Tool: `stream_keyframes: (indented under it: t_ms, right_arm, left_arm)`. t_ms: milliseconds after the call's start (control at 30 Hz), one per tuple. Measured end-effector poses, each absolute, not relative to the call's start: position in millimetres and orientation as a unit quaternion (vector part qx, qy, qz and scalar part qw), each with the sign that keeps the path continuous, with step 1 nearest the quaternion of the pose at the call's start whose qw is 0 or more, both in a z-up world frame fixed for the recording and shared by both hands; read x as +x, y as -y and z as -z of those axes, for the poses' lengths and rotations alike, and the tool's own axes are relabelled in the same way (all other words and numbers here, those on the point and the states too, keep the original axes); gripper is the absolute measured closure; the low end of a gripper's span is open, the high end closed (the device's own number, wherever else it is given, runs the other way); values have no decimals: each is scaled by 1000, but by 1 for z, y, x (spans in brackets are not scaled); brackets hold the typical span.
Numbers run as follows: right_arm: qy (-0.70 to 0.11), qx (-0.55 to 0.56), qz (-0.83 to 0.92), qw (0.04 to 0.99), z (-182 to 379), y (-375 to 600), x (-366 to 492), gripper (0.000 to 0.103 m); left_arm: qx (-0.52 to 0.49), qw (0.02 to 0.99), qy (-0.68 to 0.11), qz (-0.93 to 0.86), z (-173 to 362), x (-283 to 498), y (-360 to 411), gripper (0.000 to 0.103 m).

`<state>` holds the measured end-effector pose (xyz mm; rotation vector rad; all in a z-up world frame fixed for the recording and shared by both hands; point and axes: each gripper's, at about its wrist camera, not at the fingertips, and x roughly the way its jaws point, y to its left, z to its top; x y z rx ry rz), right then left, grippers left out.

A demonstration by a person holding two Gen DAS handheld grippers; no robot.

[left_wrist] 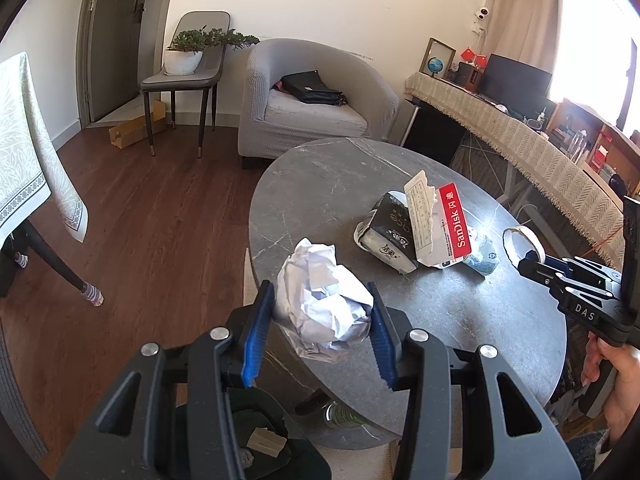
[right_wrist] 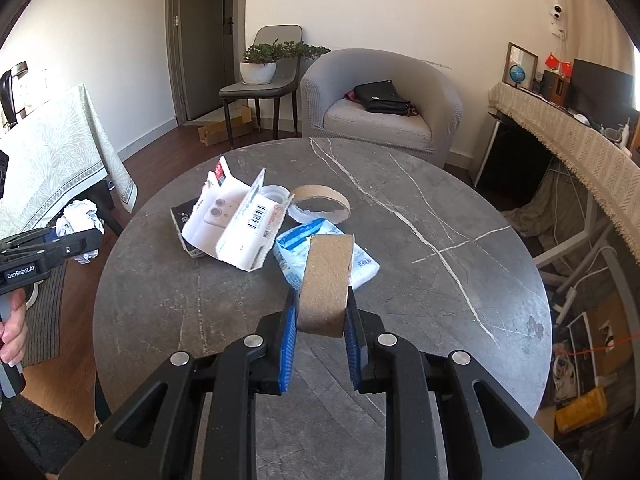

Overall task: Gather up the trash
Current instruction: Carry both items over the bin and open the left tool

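Note:
My left gripper (left_wrist: 322,308) is shut on a crumpled white paper ball (left_wrist: 324,296), held over the left edge of the round grey marble table (left_wrist: 320,184). It shows in the right wrist view too, the gripper (right_wrist: 82,240) and the ball (right_wrist: 80,216). My right gripper (right_wrist: 322,316) is shut on a brown cardboard tape core (right_wrist: 326,280) above the table. On the table lie a torn white SanDisk package (right_wrist: 240,224), a black tissue pack (left_wrist: 390,236), a blue-white tissue pack (right_wrist: 296,248) and a second cardboard ring (right_wrist: 320,204).
A dark bin (left_wrist: 256,440) holding scraps stands on the floor below my left gripper. A grey armchair (right_wrist: 380,100) with a black bag stands behind the table. A chair with a plant (right_wrist: 260,68), a cloth-covered table (right_wrist: 52,152) and a sideboard (right_wrist: 580,148) surround it.

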<state>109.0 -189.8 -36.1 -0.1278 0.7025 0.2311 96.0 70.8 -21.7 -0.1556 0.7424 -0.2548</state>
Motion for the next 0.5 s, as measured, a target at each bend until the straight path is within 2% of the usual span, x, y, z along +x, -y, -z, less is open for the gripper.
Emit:
stream_keyframes:
  t_ms: [500]
  right_arm:
    - [-310, -76, -210, 924, 3, 113, 89, 82]
  left_arm:
    - [-57, 906, -406, 100, 51, 74, -114, 55]
